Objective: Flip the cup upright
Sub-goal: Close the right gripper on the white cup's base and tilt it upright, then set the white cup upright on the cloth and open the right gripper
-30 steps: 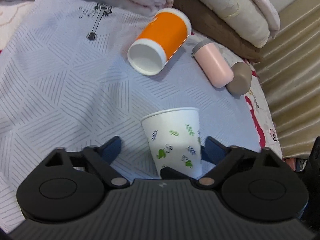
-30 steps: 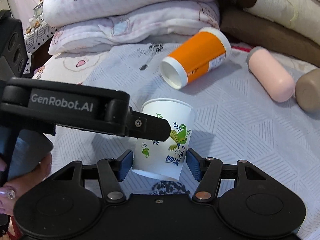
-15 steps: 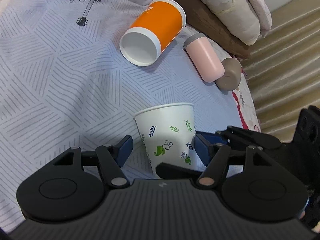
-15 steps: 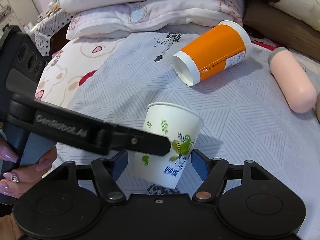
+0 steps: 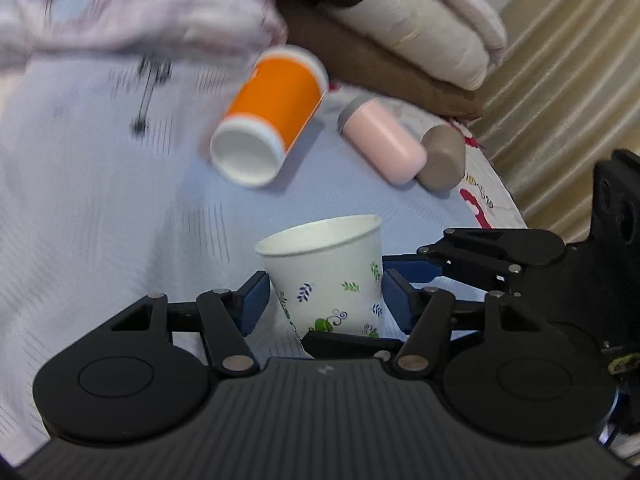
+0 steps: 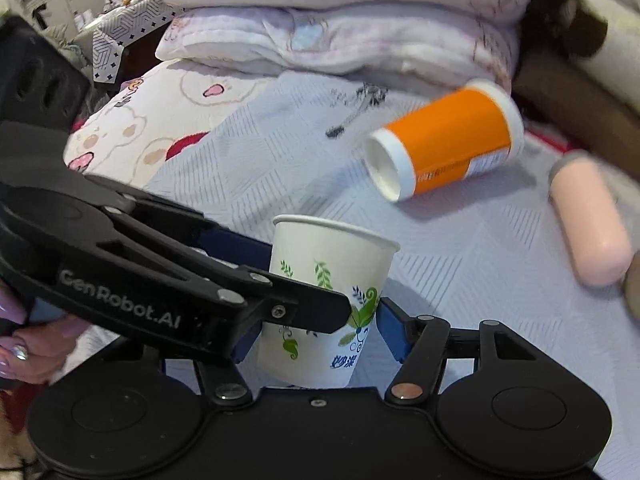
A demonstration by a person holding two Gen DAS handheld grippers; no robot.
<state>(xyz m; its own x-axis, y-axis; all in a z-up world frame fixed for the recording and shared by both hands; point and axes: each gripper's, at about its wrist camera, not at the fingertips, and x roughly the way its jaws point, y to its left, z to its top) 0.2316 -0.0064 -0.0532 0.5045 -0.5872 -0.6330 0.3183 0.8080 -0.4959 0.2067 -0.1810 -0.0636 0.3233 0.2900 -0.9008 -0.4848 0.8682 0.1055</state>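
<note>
A white paper cup with a green and blue leaf print (image 5: 326, 276) stands upright, rim up, on the grey patterned bedsheet (image 5: 100, 208); it also shows in the right wrist view (image 6: 324, 300). My left gripper (image 5: 326, 302) has its blue pads at both sides of the cup's lower body, touching or nearly so. My right gripper (image 6: 316, 338) straddles the same cup from another side, its right pad a little off the wall. The left gripper's arm crosses the right view in front of the cup.
An orange cup with white rims (image 5: 272, 120) lies on its side behind, open end toward me. A pink bottle (image 5: 380, 144) and a brown cap (image 5: 442, 156) lie to its right. Folded quilts (image 6: 340, 16) and pillows (image 5: 404, 28) line the back. Curtain (image 5: 560, 92) at right.
The left gripper's pads have closed in on the paper cup. Both views have tilted up and are blurred by motion. The cup stays upright.
</note>
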